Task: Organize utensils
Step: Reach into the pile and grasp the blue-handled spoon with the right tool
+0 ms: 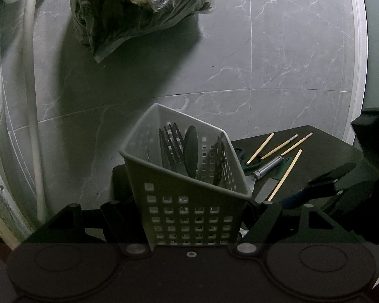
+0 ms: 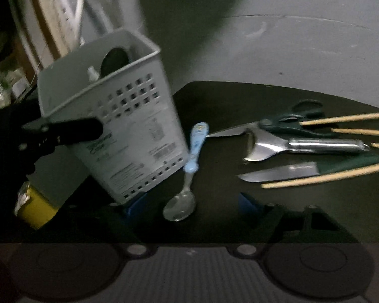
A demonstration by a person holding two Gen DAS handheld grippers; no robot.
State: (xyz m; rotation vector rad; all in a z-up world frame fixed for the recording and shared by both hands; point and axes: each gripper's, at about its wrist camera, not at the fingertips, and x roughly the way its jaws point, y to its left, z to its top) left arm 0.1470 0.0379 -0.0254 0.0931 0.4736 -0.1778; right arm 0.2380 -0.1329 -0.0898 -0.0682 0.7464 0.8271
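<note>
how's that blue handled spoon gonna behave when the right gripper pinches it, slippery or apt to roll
The spoon looks stiff: a shiny metal bowl on a plastic handle. The polished bowl would likely be slippery, so the flat blue handle seems the safer pinch. It lies flat on the dark table beside the tilted basket, so it probably won't roll, though it may pivot if nudged off-centre.

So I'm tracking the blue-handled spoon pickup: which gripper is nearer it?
Right. The right gripper has its open jaws around the spoon; the left gripper holds the basket beside it.
</note>
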